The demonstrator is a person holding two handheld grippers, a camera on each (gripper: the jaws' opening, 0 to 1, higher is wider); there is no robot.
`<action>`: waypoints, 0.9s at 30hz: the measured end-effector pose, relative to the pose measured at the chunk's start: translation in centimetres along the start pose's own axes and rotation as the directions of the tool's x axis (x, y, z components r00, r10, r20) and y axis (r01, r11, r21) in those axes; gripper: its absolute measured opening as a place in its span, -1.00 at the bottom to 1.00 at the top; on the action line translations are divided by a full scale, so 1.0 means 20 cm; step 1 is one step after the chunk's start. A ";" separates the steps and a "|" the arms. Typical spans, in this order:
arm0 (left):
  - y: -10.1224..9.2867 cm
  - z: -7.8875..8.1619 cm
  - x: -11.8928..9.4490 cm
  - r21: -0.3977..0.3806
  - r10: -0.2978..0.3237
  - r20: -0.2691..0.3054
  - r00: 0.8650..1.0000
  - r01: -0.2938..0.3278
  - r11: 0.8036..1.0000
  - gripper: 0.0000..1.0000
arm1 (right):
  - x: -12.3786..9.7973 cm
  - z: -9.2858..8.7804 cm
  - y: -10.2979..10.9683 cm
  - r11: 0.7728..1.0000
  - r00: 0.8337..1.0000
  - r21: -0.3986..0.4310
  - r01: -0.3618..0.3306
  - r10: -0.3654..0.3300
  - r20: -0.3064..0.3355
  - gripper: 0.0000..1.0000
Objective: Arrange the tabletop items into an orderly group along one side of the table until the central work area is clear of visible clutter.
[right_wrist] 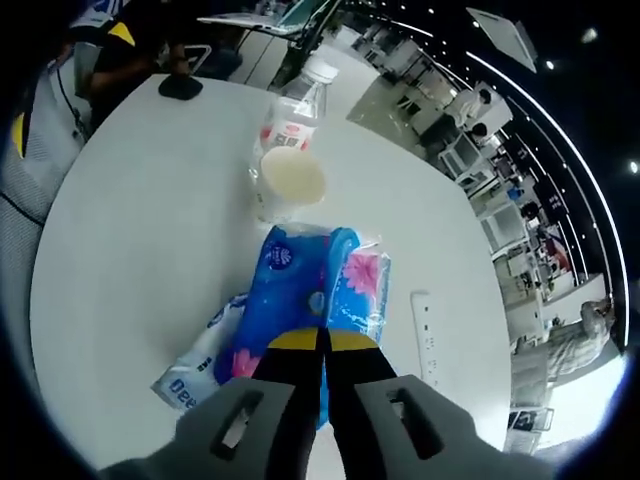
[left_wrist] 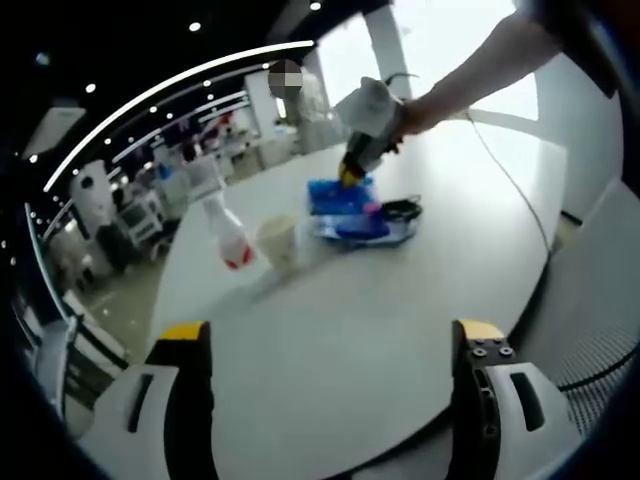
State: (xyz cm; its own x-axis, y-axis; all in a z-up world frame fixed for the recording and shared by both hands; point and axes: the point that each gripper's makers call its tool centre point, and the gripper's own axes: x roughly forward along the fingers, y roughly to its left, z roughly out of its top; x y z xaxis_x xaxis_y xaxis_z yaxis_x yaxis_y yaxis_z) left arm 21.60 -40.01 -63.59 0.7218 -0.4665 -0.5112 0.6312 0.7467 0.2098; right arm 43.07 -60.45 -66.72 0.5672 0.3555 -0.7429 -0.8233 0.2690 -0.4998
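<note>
A round white table [left_wrist: 380, 330] carries a small cluster of things well in from its edges. Going left to right in the left gripper view: a clear plastic bottle [left_wrist: 222, 225] with a red label stands nearest the table's left edge, and a pale paper cup [left_wrist: 277, 240] stands just beside it. Next comes a blue tissue pack [left_wrist: 345, 200], which lies on top of another flat pack; a dark cable [left_wrist: 402, 209] lies just beside them, toward the far right edge. The bottle and cup stand close together, apparently already grouped, while the tissue packs sit nearer the middle and look like the clutter not yet moved. The left gripper [left_wrist: 325, 345] hangs low over the bare near part of the table, its jaws spread wide apart with nothing between them, seemingly waiting. The right gripper [left_wrist: 352, 170] reaches in from the upper right on an outstretched arm, angled down onto the blue pack. In the right gripper view, the right gripper [right_wrist: 324, 345] has its yellow-tipped jaws drawn nearly together on the near edge of the blue tissue pack [right_wrist: 300, 290], seemingly pinching the wrapper to lift or drag it.
</note>
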 end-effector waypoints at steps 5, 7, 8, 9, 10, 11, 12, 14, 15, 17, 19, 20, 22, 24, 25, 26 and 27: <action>-0.01 0.01 0.00 0.001 -0.008 0.006 1.000 0.008 1.000 0.93 | -0.04 -0.05 -0.02 1.000 1.000 0.020 0.015 -0.015 -0.011 -1.00; -0.01 0.01 -0.01 0.000 -0.007 0.006 1.000 0.007 1.000 0.94 | -0.06 -0.07 -0.02 0.999 1.000 0.037 0.022 -0.022 -0.018 -1.00; -0.01 0.01 -0.01 -0.001 -0.008 0.006 1.000 0.008 1.000 0.94 | -0.07 -0.08 -0.02 0.999 1.000 0.042 0.024 -0.023 -0.019 -1.00; -0.01 0.01 -0.01 -0.001 -0.008 0.006 1.000 0.008 1.000 0.94 | -0.08 -0.09 -0.02 0.999 0.999 0.047 0.026 -0.025 -0.022 -1.00; -0.01 0.01 -0.01 0.002 -0.008 0.006 1.000 0.008 1.000 0.95 | -0.09 -0.10 -0.02 0.998 0.999 0.050 0.028 -0.027 -0.023 -1.00; -0.01 0.01 -0.01 0.003 -0.008 0.006 1.000 0.008 1.000 0.95 | -0.10 -0.11 -0.02 0.998 0.999 0.052 0.030 -0.028 -0.024 -1.00; -0.01 0.01 -0.01 0.003 -0.009 0.007 1.000 0.009 1.000 0.96 | -0.11 -0.12 -0.02 0.998 0.999 0.054 0.032 -0.031 -0.026 -1.00; -0.01 0.01 -0.01 0.002 -0.013 0.007 1.000 0.013 1.000 0.97 | -0.13 -0.14 -0.02 0.998 0.999 0.060 0.037 -0.036 -0.028 -1.00; -0.02 0.00 -0.01 0.002 -0.016 0.006 1.000 0.016 1.000 0.97 | -0.14 -0.15 -0.02 0.997 0.999 0.064 0.038 -0.036 -0.029 -1.00; -0.02 0.00 -0.01 0.001 -0.022 0.005 1.000 0.022 1.000 0.97 | -0.16 -0.16 -0.02 0.997 0.999 0.069 0.038 -0.036 -0.032 -1.00; -0.03 0.00 -0.01 0.004 -0.029 0.004 1.000 0.029 1.000 0.97 | -0.19 -0.20 -0.01 0.996 0.998 0.076 0.043 -0.040 -0.040 -1.00; -0.04 0.00 -0.01 0.012 -0.034 0.005 0.999 0.034 0.999 0.98 | -0.20 -0.21 -0.01 0.996 0.998 0.081 0.044 -0.041 -0.042 -1.00; -0.05 0.00 -0.01 0.017 -0.040 0.004 0.999 0.040 0.999 0.98 | -0.22 -0.25 -0.01 0.995 0.998 0.090 0.049 -0.045 -0.051 -1.00; -0.05 0.00 -0.01 0.018 -0.046 0.004 0.999 0.046 0.999 0.98 | -0.25 -0.28 0.00 0.993 0.997 0.105 0.056 -0.050 -0.060 -1.00; -0.06 0.00 -0.01 0.017 -0.048 0.004 0.999 0.048 0.999 0.98 | -0.26 -0.29 0.00 0.992 0.997 0.111 0.058 -0.052 -0.062 -1.00; -0.06 0.00 -0.01 0.016 -0.049 0.004 0.999 0.049 0.999 0.98 | -0.27 -0.30 0.00 0.991 0.997 0.115 0.061 -0.053 -0.064 -1.00; -0.06 0.00 -0.01 0.013 -0.052 0.005 0.999 0.052 0.999 0.98 | -0.29 -0.32 0.00 0.990 0.996 0.126 0.063 -0.054 -0.070 -1.00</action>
State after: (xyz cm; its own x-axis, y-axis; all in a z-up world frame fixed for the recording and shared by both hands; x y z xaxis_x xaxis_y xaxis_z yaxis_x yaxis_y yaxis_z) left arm 20.68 -40.83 -63.63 0.6896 -0.5066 -0.5175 0.6712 0.7155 0.1939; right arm 39.59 -68.22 -65.34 0.6082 0.2766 -0.7440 -0.7766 0.4012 -0.4857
